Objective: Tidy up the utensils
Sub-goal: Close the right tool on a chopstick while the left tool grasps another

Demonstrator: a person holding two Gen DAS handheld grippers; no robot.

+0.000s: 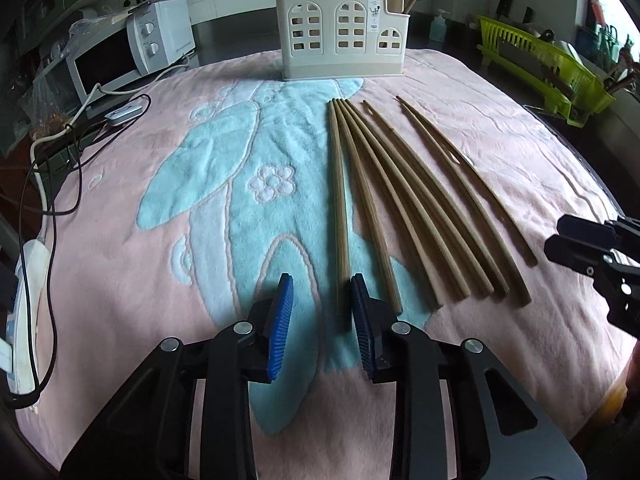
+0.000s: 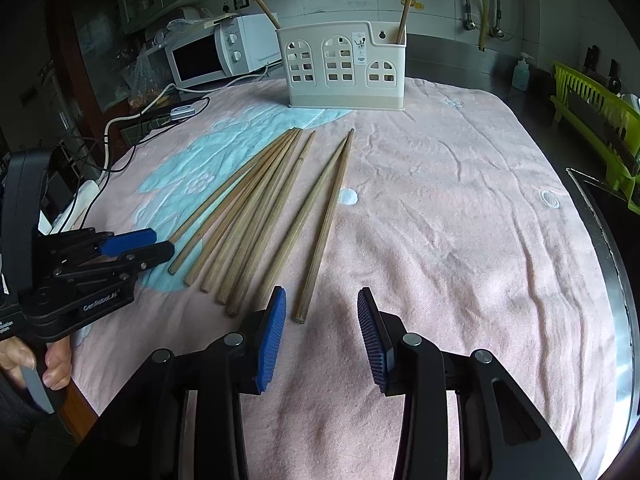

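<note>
On the pink towel point(image 1: 120, 280) lie 8 chopsticks point(image 1: 384, 200), fanned toward the holder point(image 1: 340, 36) behind them. Left gripper point(image 1: 320, 320) sits with jaws apart at the leftmost stick's end; right gripper point(image 2: 322, 332) is apart too, empty. Step, I judge: first pick-up. Next: straddle 1 stick, close.

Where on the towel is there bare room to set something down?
Free: the pink towel right of the chopsticks, up to the metal edge, and the strip before the holder. Crowded: around the chopsticks, and the left edge by the cables.
</note>
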